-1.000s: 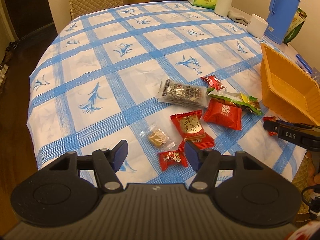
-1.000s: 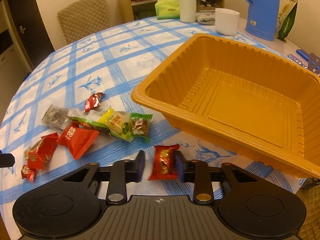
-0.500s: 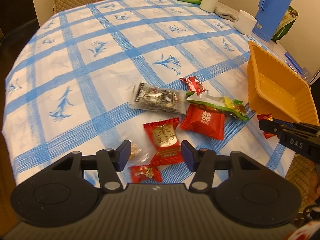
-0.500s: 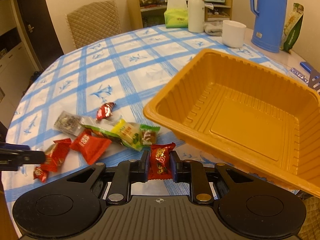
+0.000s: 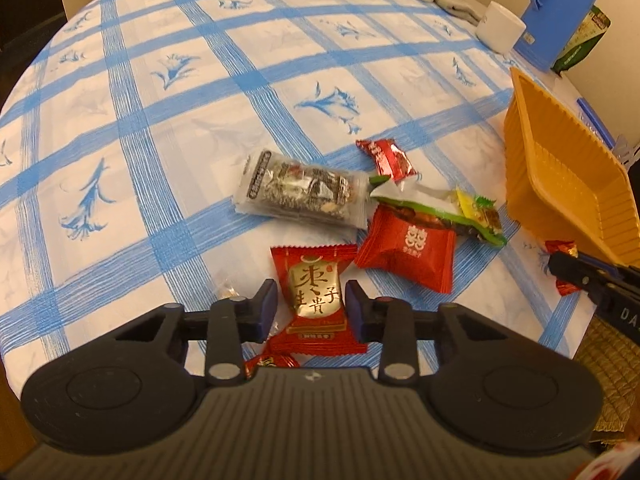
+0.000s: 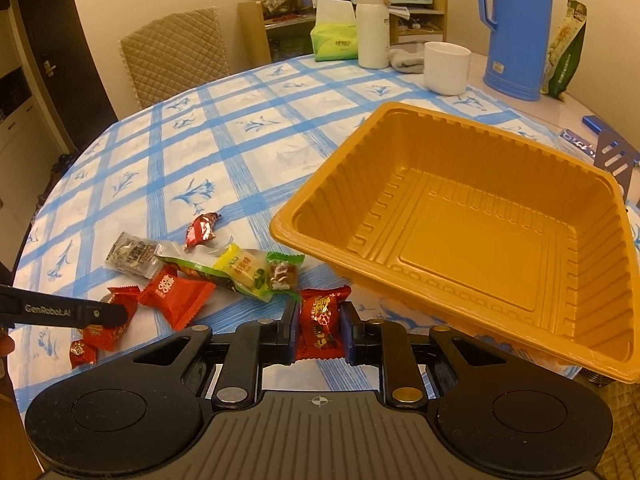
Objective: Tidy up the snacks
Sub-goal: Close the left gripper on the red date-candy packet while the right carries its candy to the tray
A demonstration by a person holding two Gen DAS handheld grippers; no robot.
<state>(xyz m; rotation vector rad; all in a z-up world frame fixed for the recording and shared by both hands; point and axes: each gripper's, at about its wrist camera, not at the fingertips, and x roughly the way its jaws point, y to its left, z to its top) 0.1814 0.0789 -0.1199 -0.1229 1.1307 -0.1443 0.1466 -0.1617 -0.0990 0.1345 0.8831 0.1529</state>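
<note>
Left gripper (image 5: 311,308): jaws closing around the red-and-gold foil snack packet (image 5: 316,292), pads not yet pressing; centre it before lifting. Right gripper (image 6: 319,330): clamped on a small red wrapped candy (image 6: 320,322); carry it toward 2 o'clock into the empty orange plastic tray (image 6: 472,240).

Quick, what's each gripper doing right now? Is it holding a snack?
Left gripper: fingers closing around the red packet with gold writing, not yet pressing it.
Right gripper: shut on a small red candy.
</note>
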